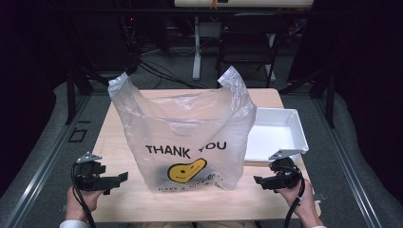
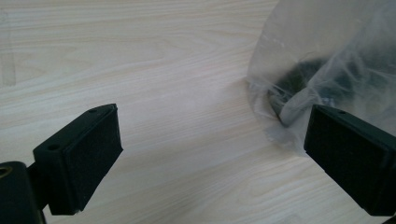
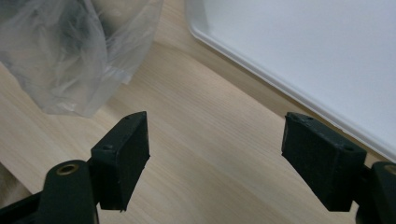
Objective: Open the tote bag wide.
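A clear plastic bag printed with "THANK YOU" and a yellow smiley stands upright in the middle of the wooden table, both handles sticking up. My left gripper rests at the table's front left, jaws pointing toward the bag, open and empty. In the left gripper view the bag's lower corner lies just beyond the right jaw, with something dark inside it. My right gripper sits at the front right, open and empty, pointing at the bag. The right gripper view shows the bag's edge at upper left.
A white shallow tray lies on the table's right side, beside the bag; its rim runs past the right jaw in the right gripper view. A dark chair and cables stand beyond the table. Bare wood lies in front of the bag.
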The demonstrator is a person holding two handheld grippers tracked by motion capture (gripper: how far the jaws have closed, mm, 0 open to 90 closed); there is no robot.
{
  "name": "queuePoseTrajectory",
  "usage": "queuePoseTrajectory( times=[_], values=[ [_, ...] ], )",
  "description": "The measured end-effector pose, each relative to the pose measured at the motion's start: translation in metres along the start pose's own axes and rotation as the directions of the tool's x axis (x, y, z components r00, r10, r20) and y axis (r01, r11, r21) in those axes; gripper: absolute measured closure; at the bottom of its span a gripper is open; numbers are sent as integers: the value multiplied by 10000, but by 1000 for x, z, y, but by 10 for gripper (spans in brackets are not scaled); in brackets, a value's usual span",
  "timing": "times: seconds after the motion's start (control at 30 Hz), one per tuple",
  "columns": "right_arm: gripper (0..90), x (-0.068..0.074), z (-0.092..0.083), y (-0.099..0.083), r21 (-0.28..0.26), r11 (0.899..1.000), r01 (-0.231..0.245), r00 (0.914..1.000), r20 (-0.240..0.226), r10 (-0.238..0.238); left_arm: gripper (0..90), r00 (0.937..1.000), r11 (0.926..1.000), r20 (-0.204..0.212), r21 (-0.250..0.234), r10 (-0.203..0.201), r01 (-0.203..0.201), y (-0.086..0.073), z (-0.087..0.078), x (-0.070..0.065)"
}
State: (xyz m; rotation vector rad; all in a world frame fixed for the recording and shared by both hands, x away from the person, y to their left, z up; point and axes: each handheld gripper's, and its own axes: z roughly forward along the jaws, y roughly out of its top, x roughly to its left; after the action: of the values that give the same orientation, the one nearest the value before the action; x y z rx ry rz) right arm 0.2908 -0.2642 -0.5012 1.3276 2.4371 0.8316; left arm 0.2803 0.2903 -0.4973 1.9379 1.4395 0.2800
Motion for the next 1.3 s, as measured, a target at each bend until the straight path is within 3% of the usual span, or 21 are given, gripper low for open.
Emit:
queuePoseTrajectory(
  times=[0.07,0.23,0.27,0.4,0.53,0.67,0.83,0.87,0.9,1.03,1.2,1.27,1.3],
  values=[
    [245,2,1,0,-141,9999,-99,9998,-165,97,41,9997,9999,240,-100,53,-50,0,-1,-2],
    [263,16,-2,10,-459,9987,237,9970,-720,-269,55,9966,9981,739,-516,377,-340,3,-5,-12],
    [265,18,-3,12,-625,9977,250,9963,-805,-300,62,9927,9970,1115,-669,451,-378,6,-6,-17],
    [274,22,-8,20,-943,9952,276,9910,-1275,-396,127,9876,9940,1397,-915,717,-592,11,-8,-27],
    [296,29,-16,28,-1256,9914,372,9843,-1668,-581,187,9787,9879,1753,-1296,1072,-850,17,-6,-42],
    [315,35,-22,35,-1350,9884,692,9786,-1831,-936,270,9775,9818,1632,-1559,1335,-1081,21,-5,-51],
    [315,39,-32,38,-1631,9834,789,9729,-2023,-1116,405,9722,9761,1906,-1936,1360,-986,23,-5,-52],
    [323,40,-32,40,-1676,9823,836,9666,-2260,-1209,471,9721,9740,1863,-2014,1422,-1039,24,-5,-52],
    [323,40,-32,40,-1676,9823,836,9666,-2260,-1209,471,9709,9728,1895,-2054,1467,-1069,24,-4,-52],
    [364,43,-32,45,-1703,9799,1037,9626,-2306,-1420,582,9675,9723,2078,-2116,1444,-997,24,-1,-53],
    [519,48,-27,51,-1765,9775,1151,9647,-2149,-1524,719,9727,9747,1918,-2044,1305,-905,24,6,-53],
    [645,50,-20,54,-1738,9780,1157,9653,-2126,-1520,795,9742,9756,1889,-2028,1232,-840,24,9,-54],
    [645,50,-20,54,-1738,9780,1157,9653,-2126,-1520,795,9729,9772,1927,-1923,1275,-900,24,9,-53]
  ],
)
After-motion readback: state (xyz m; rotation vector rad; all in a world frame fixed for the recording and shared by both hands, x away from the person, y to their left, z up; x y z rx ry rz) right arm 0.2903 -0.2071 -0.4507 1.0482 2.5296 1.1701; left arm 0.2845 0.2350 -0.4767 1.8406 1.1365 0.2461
